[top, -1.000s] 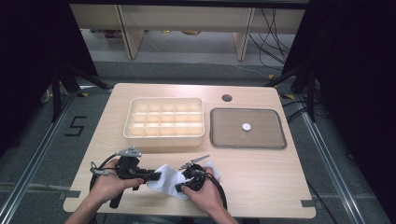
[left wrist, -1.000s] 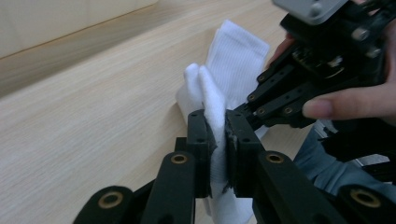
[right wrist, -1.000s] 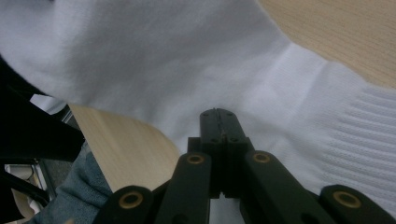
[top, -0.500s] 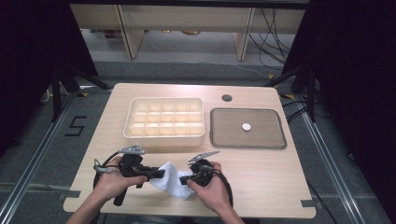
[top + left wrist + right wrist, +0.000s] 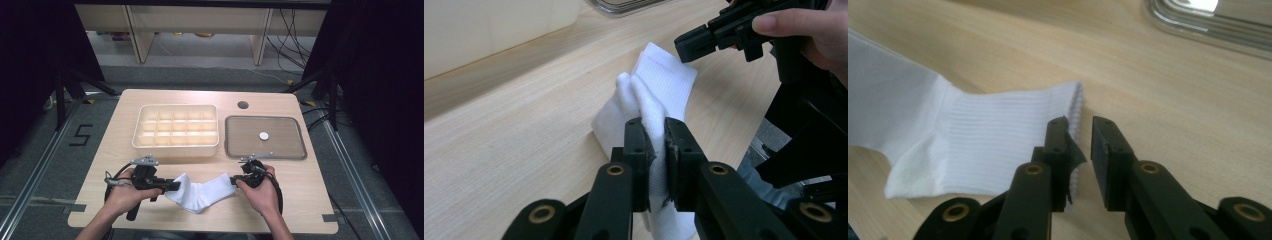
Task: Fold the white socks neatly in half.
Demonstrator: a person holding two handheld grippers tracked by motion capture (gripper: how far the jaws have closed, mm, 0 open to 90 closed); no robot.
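Note:
A white sock (image 5: pixel 202 192) lies stretched out on the table's near side between the person's two hands. My left gripper (image 5: pixel 172 185) is shut on its left end, and the cloth (image 5: pixel 664 80) bulges up between the pads of that gripper (image 5: pixel 655 135). My right gripper (image 5: pixel 234 180) sits at the ribbed cuff (image 5: pixel 988 135). Its jaws (image 5: pixel 1080 135) have just been opening and now stand apart. The cuff's edge lies against the left one, and bare wood shows in the gap. The right gripper's tips (image 5: pixel 689 47) hang over the far end of the sock.
A cream box (image 5: pixel 175 145) with several compartments stands behind the sock at the middle left. To its right lies a grey tray (image 5: pixel 285 140) with a small white disc (image 5: pixel 263 135), its rim (image 5: pixel 1208 20) close by. A cable hole (image 5: pixel 243 105) is farther back.
The right hand has moved to the right and drawn the bunched sock out long. Its jaws now stand apart off the cuff. The left hand has stayed put, still gripping.

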